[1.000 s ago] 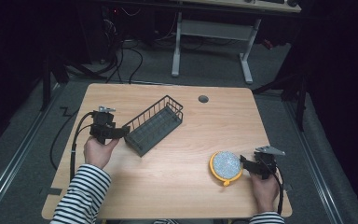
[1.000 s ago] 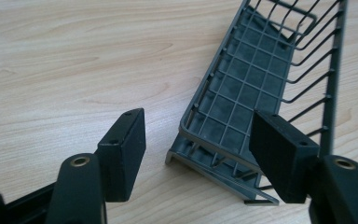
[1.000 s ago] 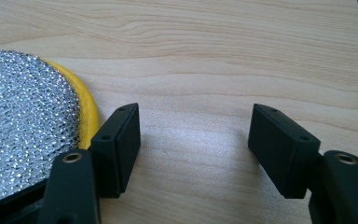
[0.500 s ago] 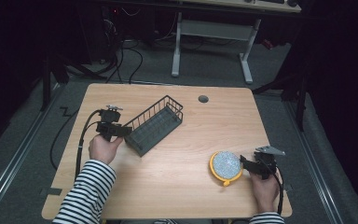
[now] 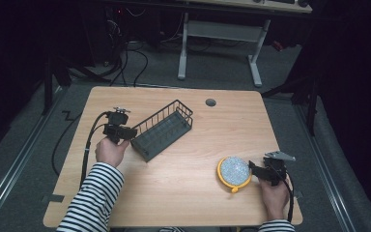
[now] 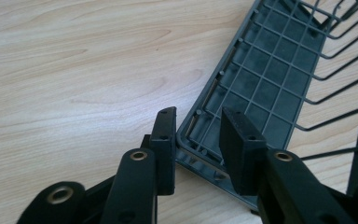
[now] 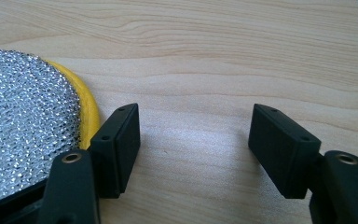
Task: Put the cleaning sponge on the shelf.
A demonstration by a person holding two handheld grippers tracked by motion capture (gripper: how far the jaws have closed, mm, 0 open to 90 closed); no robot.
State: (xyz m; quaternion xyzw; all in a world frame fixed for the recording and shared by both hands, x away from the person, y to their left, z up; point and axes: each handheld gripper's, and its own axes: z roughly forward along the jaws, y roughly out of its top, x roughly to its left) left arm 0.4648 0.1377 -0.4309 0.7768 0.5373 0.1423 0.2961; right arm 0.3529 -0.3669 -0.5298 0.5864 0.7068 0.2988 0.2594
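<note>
A dark wire basket (image 5: 163, 129) with a grid floor lay left of centre on the pale wood-grain table (image 5: 183, 193). The left gripper (image 5: 125, 132) had just been closing, clenched on its near corner rim. Lower right, the right gripper (image 5: 252, 169) stood released beside a round yellow-rimmed glittery scrubber (image 5: 234, 170).

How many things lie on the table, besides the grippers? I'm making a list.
2: a dark wire basket at the left, its near corner between the left gripper's fingers, and a yellow-rimmed scrubber near the front right.
</note>
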